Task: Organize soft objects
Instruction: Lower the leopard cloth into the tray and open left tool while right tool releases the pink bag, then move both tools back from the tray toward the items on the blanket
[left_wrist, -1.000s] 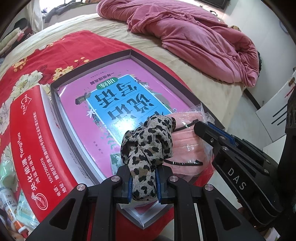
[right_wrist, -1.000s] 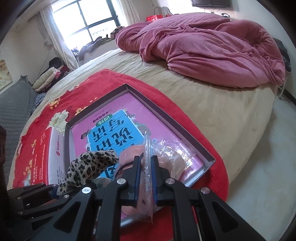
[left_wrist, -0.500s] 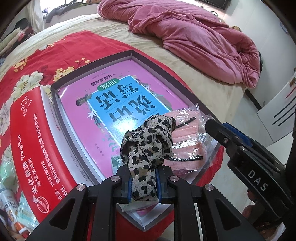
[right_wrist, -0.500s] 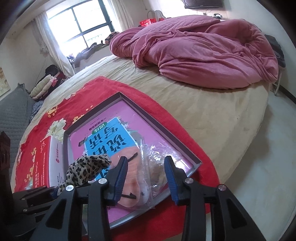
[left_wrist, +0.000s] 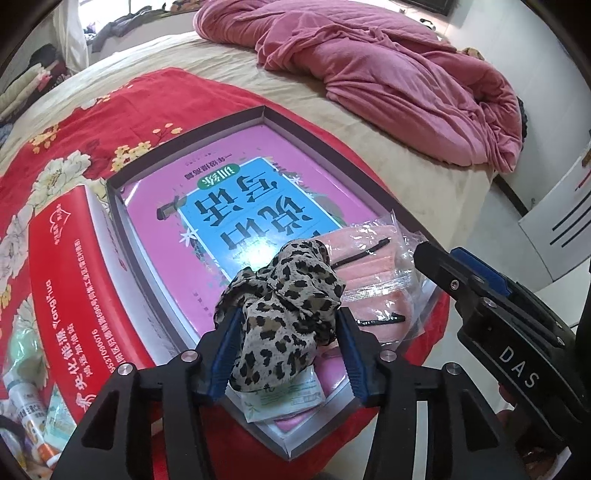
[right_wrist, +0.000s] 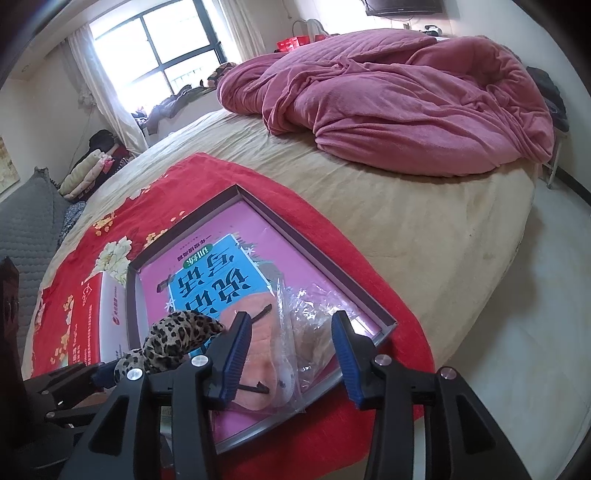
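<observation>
Leopard-print cloth (left_wrist: 284, 314): it lies bunched in the near corner of the shallow box (left_wrist: 192, 133), on top of the pink book (left_wrist: 236, 206) that fills the box, which sits on the red spread of the bed (left_wrist: 436, 192). Your left claw (left_wrist: 282, 354) straddles it; the jaws are opening and the pads stand just off the fabric, so treat the cloth as released. The bagged pink mask (left_wrist: 373, 273) lies just beside the cloth, toward the box's near right edge, its long axis running along that edge. Your right claw (right_wrist: 291, 362) is over it, jaws opening, the clear bag between the pads with no visible pressure. Each item lies directly ahead of its own claw. Judgement: both items appear placed; lift each claw straight away so the pads do not drag fabric or film.
</observation>
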